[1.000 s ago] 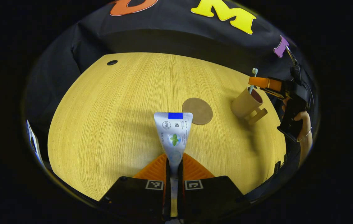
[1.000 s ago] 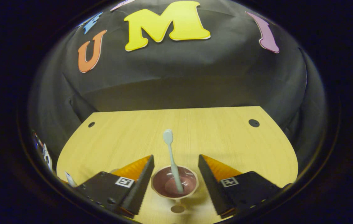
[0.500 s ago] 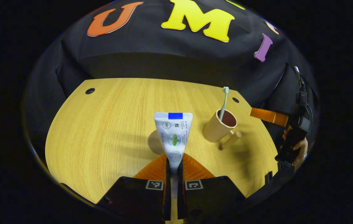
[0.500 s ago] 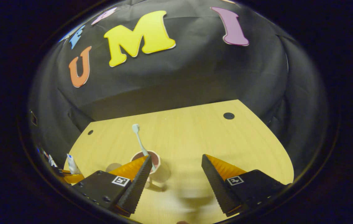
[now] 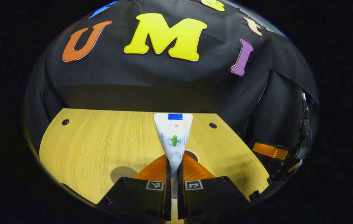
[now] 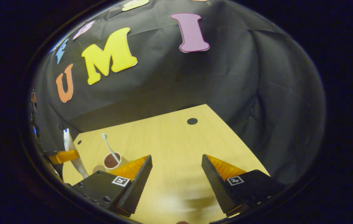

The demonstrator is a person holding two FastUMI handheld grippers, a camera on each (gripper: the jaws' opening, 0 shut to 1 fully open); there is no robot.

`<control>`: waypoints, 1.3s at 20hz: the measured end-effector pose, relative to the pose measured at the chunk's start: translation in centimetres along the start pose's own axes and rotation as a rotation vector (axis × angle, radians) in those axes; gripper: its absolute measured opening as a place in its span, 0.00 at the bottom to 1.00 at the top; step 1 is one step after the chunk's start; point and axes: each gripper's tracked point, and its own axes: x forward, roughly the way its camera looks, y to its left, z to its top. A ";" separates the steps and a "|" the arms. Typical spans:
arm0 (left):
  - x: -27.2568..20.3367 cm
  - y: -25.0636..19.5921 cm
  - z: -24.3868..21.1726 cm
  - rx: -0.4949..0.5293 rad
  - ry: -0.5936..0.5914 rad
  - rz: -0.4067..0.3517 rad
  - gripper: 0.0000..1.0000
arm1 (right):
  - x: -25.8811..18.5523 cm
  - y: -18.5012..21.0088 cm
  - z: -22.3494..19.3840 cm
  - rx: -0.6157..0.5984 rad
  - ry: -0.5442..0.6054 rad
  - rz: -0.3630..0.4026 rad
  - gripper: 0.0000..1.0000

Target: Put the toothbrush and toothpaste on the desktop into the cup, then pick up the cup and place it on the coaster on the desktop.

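**One tube held above one cup: the drop line**

One white, flat-ended toothpaste tube (image 5: pixel 174 137) is clenched between the fingers of the left gripper (image 5: pixel 174 165). Its long axis runs straight out along the fingers, crimped end farthest from them. The tan cup with a dark red inside (image 6: pixel 112 160) stands on the pale wooden desktop (image 5: pixel 102 143). In the left gripper view only a sliver of its rim peeks out just behind the tube's lower part, so the cup lies directly ahead of and beneath the tube. The left gripper is the nearer one.

One pale green toothbrush (image 6: pixel 108 147) already leans in the cup, head up.

The right gripper (image 6: pixel 176 174) is released, jaws wide and holding nothing, well apart from the cup.

Hard to make out: the tube's cap end, buried between the fingers. One round brown coaster (image 5: pixel 123 173) is partly cut off by the left gripper's body. Whether the tube clears the brush is not clear.
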 end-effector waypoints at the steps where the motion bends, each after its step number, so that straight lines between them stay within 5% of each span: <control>1: 0.5 -0.7 0.9 0.001 -0.032 -0.006 0.11 | -0.1 -1.0 0.0 0.006 0.001 -0.006 0.97; 12: 6.5 -1.1 2.9 0.057 -0.197 0.030 0.11 | -0.6 -6.4 -1.3 0.023 0.036 -0.027 0.97; 26: 9.3 -1.3 -2.9 0.098 -0.172 0.032 0.11 | 1.6 -5.8 -5.5 -0.013 0.136 -0.007 0.97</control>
